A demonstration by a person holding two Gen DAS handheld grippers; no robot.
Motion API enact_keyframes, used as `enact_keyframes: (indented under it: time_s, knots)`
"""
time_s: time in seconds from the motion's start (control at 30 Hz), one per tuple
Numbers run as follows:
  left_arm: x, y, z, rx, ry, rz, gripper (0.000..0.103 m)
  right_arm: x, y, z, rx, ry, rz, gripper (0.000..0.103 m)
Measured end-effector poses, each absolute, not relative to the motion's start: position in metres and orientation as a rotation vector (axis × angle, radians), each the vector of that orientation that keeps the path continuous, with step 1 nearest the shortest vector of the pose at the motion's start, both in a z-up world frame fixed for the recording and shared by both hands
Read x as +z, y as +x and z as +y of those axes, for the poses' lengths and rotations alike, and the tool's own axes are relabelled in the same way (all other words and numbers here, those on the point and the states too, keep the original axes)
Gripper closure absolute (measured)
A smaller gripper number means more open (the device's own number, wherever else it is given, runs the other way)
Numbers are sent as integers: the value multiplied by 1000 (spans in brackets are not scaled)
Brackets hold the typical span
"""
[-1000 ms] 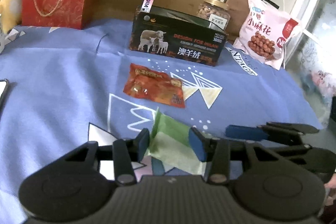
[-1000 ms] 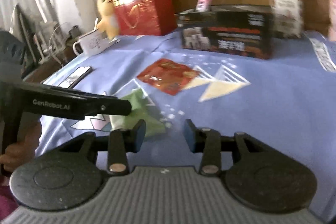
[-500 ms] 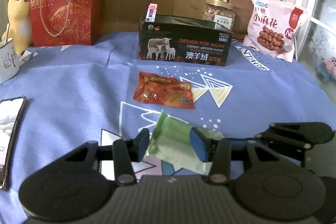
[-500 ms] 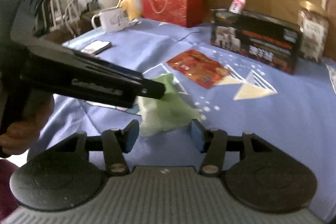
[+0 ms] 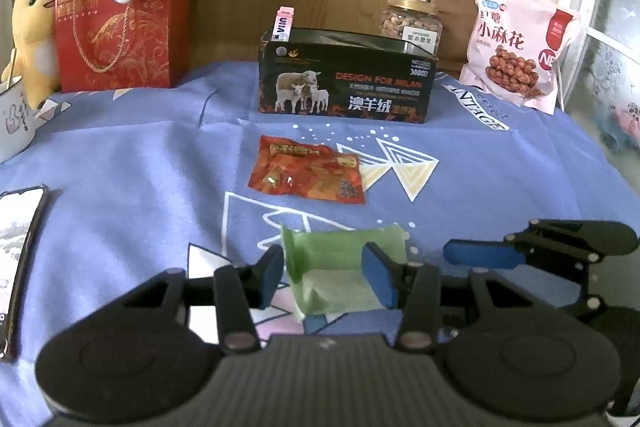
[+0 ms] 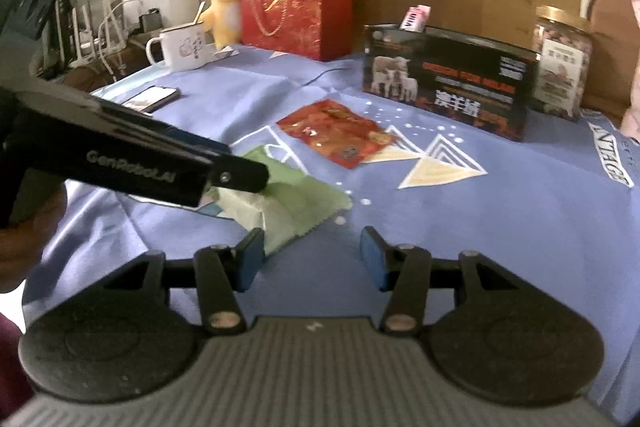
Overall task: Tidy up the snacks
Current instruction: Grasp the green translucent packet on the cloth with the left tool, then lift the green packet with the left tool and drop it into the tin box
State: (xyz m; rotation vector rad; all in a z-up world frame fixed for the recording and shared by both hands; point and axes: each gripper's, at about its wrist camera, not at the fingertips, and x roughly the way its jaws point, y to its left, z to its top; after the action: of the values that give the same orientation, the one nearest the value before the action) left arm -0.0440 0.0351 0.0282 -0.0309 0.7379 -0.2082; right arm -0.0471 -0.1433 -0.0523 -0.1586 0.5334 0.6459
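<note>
- The green snack packet [image 5: 340, 271] lies flat on the blue cloth [image 5: 120, 163], nearest you, with the red snack packet [image 5: 308, 175] just beyond and the black box [image 5: 346, 79] behind that.
- Your left gripper [image 5: 326, 273] is spread open, pads either side of the green packet — not pinching it yet, as far as the view shows.
- Your right gripper [image 6: 312, 259] is open too and holds nothing; it sits just beside the packet's near corner.
- Expect a light, soft, crinkly film pouch — it will likely sag and could slip.
- Take hold across the padded middle, not the thin sealed edge.
</note>
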Motion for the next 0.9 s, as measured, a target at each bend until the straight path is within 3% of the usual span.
enact_keyframes:
  time_s: [0.33,0.5,0.57,0.6,0.63,0.83,0.9]
  knots:
    - [28,-41,35,-212,-31,741,50,-53,-48,-141,666,-163,532,47]
    - [22,-32,43,-291,-117,760,54,-54,-44,-135,683,-169,517,47]
    - [20,-28,50,-322,-175,766,59,-55,-43,-131,699,-177,507,53]
    - [19,-27,53,-334,-199,768,60,-55,-44,-130,714,-178,504,63]
    - [19,-26,57,-343,-220,771,63,-55,-44,-129,727,-172,506,66]
    - [25,-23,73,-396,-327,770,75,-53,-45,-133,722,-136,499,69]
    - [34,-23,72,-418,-337,744,75,-50,-46,-135,723,-122,487,77]
